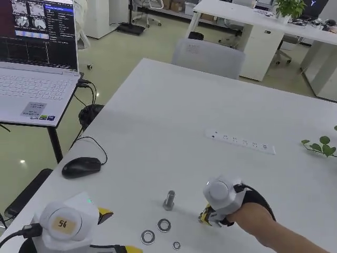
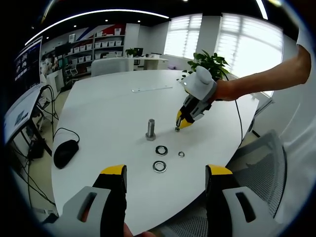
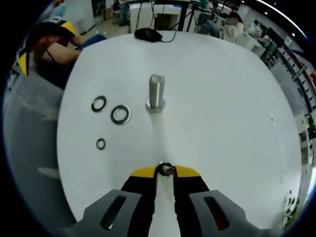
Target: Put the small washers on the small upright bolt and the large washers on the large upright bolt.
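My right gripper [image 3: 166, 174] is down at the table [image 3: 237, 98] with its jaws pinched narrow around a small round piece [image 3: 166, 169] of metal; I can't tell whether it is the small bolt's end or a small washer. My left gripper [image 2: 166, 171] hangs back at the near edge with its jaws wide and nothing between them. The large bolt [image 1: 169, 200] stands upright just ahead of the right gripper, bare of washers. Two large washers [image 1: 164, 225] lie flat close beside it, and one small washer [image 1: 176, 245] lies a little nearer me. I judge all of these to be stiff steel, light and slick. Lying flush on the smooth top, they give the jaws only a thin rim to catch. I'd take each washer across its outer edge, one jaw either side, tips pressed low to the table. A loose pinch would likely let the small one skid or flip away.
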`<state>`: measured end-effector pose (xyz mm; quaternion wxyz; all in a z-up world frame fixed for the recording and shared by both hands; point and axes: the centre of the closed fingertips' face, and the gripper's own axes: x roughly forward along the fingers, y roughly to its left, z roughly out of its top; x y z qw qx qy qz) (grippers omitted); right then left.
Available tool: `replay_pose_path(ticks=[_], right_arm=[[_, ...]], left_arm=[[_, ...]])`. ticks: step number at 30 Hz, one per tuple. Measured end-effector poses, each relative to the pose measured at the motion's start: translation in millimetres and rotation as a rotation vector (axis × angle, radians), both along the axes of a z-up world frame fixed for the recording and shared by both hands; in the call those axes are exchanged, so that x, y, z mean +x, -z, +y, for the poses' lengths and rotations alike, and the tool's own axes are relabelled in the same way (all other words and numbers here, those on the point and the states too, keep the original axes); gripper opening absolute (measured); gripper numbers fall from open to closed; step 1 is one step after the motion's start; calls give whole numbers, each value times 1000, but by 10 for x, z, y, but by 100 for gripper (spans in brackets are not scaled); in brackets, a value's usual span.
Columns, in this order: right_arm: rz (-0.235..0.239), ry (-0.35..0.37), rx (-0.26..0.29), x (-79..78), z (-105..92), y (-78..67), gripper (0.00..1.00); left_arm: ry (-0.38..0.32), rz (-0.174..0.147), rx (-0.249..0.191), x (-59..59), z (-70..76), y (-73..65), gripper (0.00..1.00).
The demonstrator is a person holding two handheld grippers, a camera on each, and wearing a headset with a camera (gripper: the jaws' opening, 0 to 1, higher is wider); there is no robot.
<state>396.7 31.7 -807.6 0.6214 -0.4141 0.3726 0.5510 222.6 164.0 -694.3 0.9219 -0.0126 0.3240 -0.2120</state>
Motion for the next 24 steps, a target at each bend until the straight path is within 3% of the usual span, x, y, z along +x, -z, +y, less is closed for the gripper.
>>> replay_pose_path(ticks=[11, 24], right_arm=[[17, 20, 2, -3, -38, 29, 17], [-6, 121, 132, 76, -190, -387, 21]], left_arm=[[0, -2, 1, -10, -9, -13, 64], [0, -7, 3, -29, -8, -30, 64]])
